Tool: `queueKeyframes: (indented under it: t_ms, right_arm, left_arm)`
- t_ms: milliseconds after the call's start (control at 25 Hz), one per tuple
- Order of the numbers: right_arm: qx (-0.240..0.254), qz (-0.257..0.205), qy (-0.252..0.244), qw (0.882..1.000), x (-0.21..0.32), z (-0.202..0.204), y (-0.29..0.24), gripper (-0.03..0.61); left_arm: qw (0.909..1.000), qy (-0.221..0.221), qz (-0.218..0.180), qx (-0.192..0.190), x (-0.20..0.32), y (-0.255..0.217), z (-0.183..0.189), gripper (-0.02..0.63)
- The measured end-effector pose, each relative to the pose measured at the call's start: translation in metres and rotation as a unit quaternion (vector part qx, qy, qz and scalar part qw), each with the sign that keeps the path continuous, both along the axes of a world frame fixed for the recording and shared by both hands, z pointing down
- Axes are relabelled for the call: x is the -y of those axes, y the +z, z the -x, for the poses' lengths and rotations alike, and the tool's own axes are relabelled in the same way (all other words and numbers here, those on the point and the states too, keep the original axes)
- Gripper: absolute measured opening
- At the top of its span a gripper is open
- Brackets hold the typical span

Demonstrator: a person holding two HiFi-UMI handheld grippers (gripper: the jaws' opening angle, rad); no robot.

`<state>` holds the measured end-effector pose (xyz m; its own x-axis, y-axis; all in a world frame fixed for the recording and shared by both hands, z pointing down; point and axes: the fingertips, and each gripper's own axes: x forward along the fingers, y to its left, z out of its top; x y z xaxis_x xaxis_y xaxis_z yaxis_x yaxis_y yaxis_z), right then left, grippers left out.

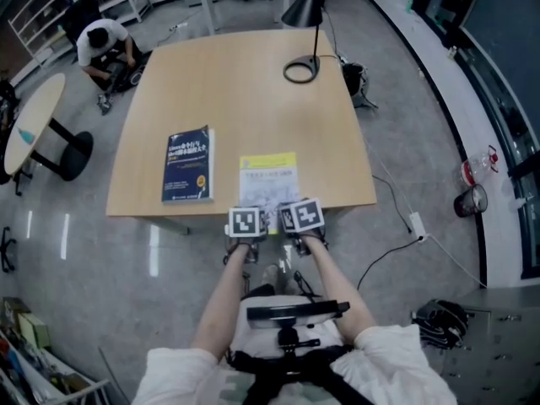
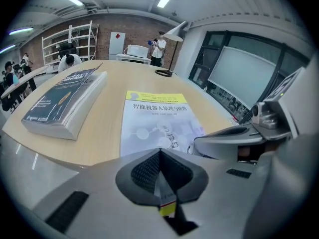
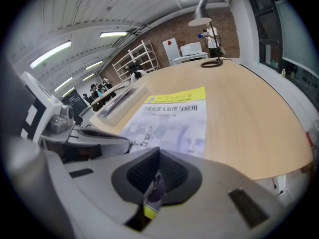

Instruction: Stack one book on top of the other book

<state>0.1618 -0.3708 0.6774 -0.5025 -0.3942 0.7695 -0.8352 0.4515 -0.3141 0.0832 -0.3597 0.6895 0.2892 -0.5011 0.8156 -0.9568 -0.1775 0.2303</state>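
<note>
Head view with both gripper views. The person is standing at the near edge of the wooden table, holding out both grippers side by side. The yellow-and-white book is lying flat, cover up, at that near edge, its yellow band facing away from the person.

The left gripper is pinching the book's near edge towards its left corner. Its jaws are pressing together, with only a thin sliver of pale and yellow cover showing between the pads. The right gripper is doing the same towards the right corner. Its jaws are likewise closing flat on a thin lilac and yellow strip of the book. The two grippers are sitting just beside each other, marker cubes facing up.

The blue book is lying flat on the table to the left of the yellow-and-white book. It is the thicker of the two, and a strip of bare table is separating them.

At the far end of the table a black desk lamp is standing on its ring base. Beyond the far left corner a person is crouching on the floor.
</note>
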Motion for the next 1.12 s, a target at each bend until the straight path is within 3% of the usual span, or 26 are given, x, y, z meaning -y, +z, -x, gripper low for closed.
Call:
queueKeyframes:
  t_ms: [40,120,200,240,320,400,480,640,880,1120]
  right_arm:
    - [0.009,0.003,-0.001,1.000,0.001,0.000,-0.001,-0.002]
    - [0.026,0.017,-0.011,0.999,-0.001,-0.002,-0.001,0.000]
    - [0.051,0.025,-0.028,0.998,-0.009,-0.006,-0.005,0.009]
    - [0.066,0.022,-0.032,0.997,-0.011,-0.009,-0.010,0.011]
    - [0.102,0.012,-0.026,0.994,-0.013,-0.016,-0.022,0.091]
    - [0.138,0.012,-0.010,0.990,-0.015,-0.023,-0.030,0.223]
    - [0.156,0.014,0.008,0.988,-0.016,-0.029,-0.030,0.335]
    - [0.147,0.023,0.033,0.988,-0.025,-0.044,-0.015,0.337]
    - [0.155,0.054,0.044,0.985,-0.035,-0.040,0.000,0.337]
    - [0.159,0.105,0.044,0.981,-0.041,-0.030,0.024,0.337]
  left_arm:
    - [0.9996,0.002,0.007,-0.026,-0.003,0.002,-0.010,0.012]
    - [0.9993,0.007,0.005,-0.036,-0.010,0.004,-0.014,0.012]
    - [0.9992,0.000,-0.030,-0.025,-0.014,-0.004,0.000,0.012]
    - [0.9976,-0.011,-0.057,-0.037,-0.012,-0.015,0.007,0.014]
    - [0.9910,-0.051,-0.089,-0.087,-0.008,-0.032,0.021,0.014]
    - [0.9864,-0.089,-0.080,-0.113,-0.008,-0.028,0.038,0.167]
    - [0.9861,-0.103,-0.059,-0.116,-0.011,-0.018,0.046,0.193]
    - [0.9812,-0.090,-0.026,-0.169,-0.024,-0.007,0.033,0.261]
    - [0.9800,-0.064,0.033,-0.185,-0.040,0.016,0.021,0.261]
    - [0.9729,-0.067,0.060,-0.213,-0.039,0.024,0.013,0.261]
